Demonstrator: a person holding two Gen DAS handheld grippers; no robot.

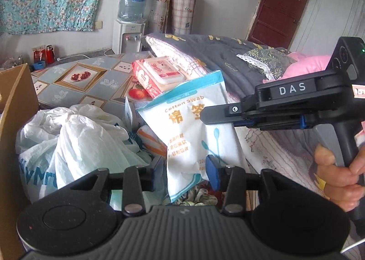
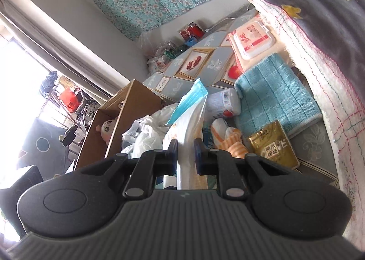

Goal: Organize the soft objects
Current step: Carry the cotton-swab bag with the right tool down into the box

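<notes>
A white and blue cotton swab bag (image 1: pixel 194 132) hangs in the air above the pile of soft things. My right gripper (image 2: pixel 186 157) is shut on the bag (image 2: pixel 189 123), edge-on between its pads; it shows from the side in the left wrist view (image 1: pixel 205 116). My left gripper (image 1: pixel 186 173) is open, its jaws on either side of the bag's lower corner, not touching. Below lie white plastic bags (image 1: pixel 75 139), an orange striped cloth (image 2: pixel 230 139), a blue towel (image 2: pixel 276 93) and a gold packet (image 2: pixel 273 145).
A cardboard box (image 2: pixel 127 109) with a small plush toy (image 2: pixel 107 128) inside stands at the left. A wet wipes pack (image 1: pixel 157 72) lies on the patterned mat. A folded grey quilt (image 1: pixel 223 56) fills the right. A water dispenser (image 1: pixel 129 31) stands at the wall.
</notes>
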